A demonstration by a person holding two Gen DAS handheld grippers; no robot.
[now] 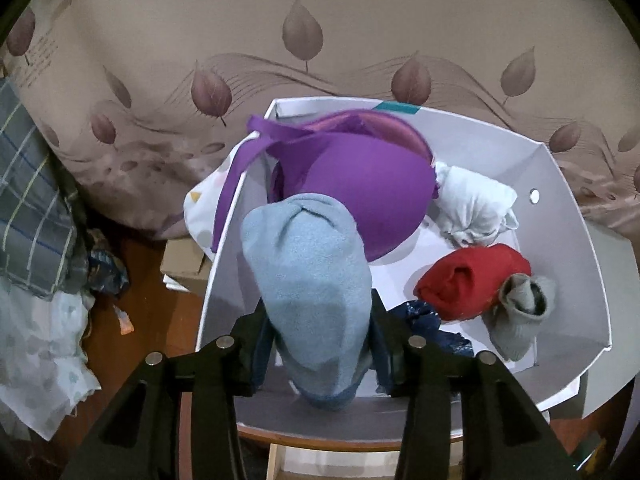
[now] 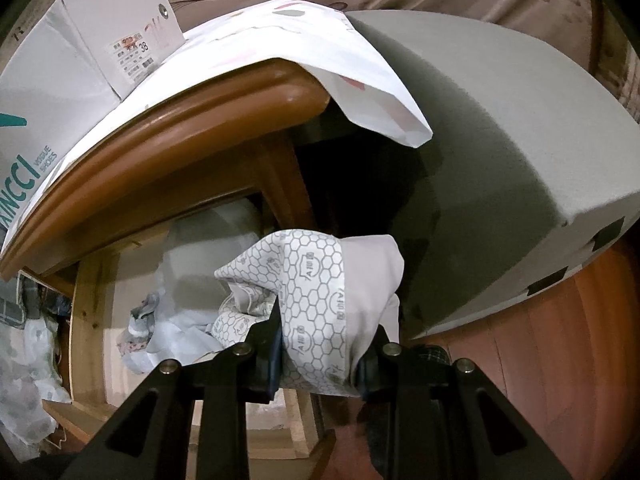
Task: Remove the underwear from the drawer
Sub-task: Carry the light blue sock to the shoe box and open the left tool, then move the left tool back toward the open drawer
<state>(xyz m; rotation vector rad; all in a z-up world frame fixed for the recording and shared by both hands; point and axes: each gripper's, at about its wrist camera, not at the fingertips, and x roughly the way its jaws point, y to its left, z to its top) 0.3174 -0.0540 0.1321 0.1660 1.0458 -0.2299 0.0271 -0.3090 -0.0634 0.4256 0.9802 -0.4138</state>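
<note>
The left gripper (image 1: pixel 316 344) is holding a pale blue rolled sock (image 1: pixel 308 280) between part-open jaws over the white cardboard shoebox (image 1: pixel 560 216); a loosening grip risks dropping it. The right gripper (image 2: pixel 320 354) is pinching honeycomb-printed pale underwear (image 2: pixel 320 296) above the open wooden drawer (image 2: pixel 86 320), where trailing fabric could snag.

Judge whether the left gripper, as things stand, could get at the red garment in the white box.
Probably not yet: the left gripper has a light blue sock between its jaws. The red garment lies uncovered in the white box, so the way looks free once the sock is dropped.
</note>
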